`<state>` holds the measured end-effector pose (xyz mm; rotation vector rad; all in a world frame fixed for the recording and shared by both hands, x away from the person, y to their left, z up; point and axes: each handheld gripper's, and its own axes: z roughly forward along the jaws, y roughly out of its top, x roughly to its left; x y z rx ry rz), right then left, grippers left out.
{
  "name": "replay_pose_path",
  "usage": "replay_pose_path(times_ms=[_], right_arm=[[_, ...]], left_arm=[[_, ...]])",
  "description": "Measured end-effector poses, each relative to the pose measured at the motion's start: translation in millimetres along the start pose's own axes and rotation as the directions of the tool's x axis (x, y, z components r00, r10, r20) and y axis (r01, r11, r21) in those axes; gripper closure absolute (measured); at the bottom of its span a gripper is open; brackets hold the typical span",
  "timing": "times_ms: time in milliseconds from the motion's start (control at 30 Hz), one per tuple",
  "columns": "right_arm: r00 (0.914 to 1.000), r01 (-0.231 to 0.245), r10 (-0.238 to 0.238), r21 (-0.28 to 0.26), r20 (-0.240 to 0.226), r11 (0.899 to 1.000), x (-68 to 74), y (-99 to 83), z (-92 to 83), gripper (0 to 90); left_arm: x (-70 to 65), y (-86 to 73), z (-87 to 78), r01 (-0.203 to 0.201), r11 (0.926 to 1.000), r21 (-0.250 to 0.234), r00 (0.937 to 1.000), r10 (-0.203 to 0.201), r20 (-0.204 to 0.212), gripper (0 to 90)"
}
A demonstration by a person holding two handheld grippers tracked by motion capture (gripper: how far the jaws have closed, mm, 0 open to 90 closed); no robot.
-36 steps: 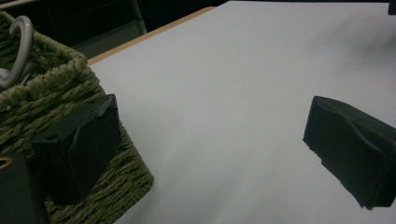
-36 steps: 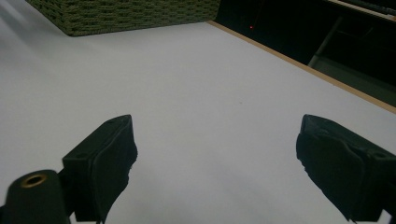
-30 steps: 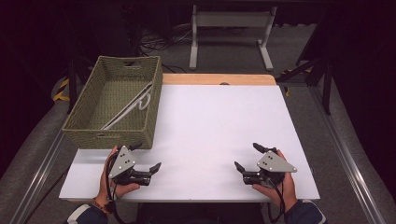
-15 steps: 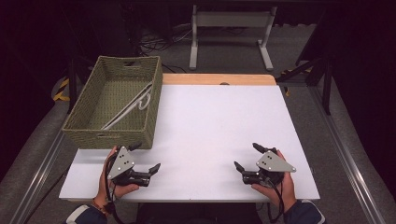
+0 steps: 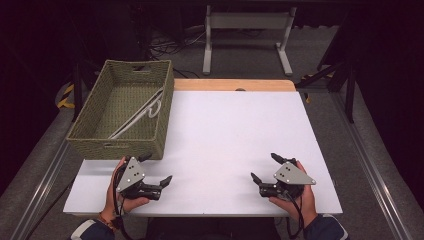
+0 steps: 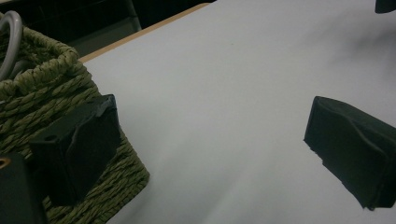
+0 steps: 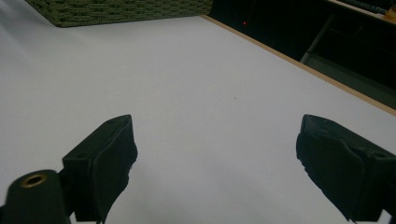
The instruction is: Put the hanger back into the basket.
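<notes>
On the near edge of the white table [image 5: 235, 135] we hold both tools low and well apart. At our left, the left gripper [image 5: 155, 170] rests just beside the near corner of the woven green basket [image 5: 85, 140], its jaws spread wide with nothing between them; the left gripper view shows one jaw standing against the basket's wicker wall [image 6: 28, 107] and the other out over bare tabletop [image 6: 219, 116]. At our right, the right gripper [image 5: 266, 168] sits on the table surface, its jaws likewise spread wide and empty; the right gripper view shows only plain tabletop [image 7: 205, 107] between them, with the basket [image 7: 121, 9] far off at the top. Inside the basket, a long pale utensil [image 5: 136, 118] with looped handles lies slantwise along the floor, reaching up toward the right wall. We cannot tell exactly what kind of utensil it is.
</notes>
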<state>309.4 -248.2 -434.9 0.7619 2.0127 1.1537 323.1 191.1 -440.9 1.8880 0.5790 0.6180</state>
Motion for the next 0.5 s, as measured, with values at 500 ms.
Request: replay_pose_path(times_ms=[500], right_arm=[[0.9999,0.002,-0.002,0.002,0.014,1.000,-2.6,-1.1,0.9,12.7]], left_arm=[[0.8,-0.8,-1.3,0.003,1.0000,0.004,0.9999,-0.003,-0.011,4.5]])
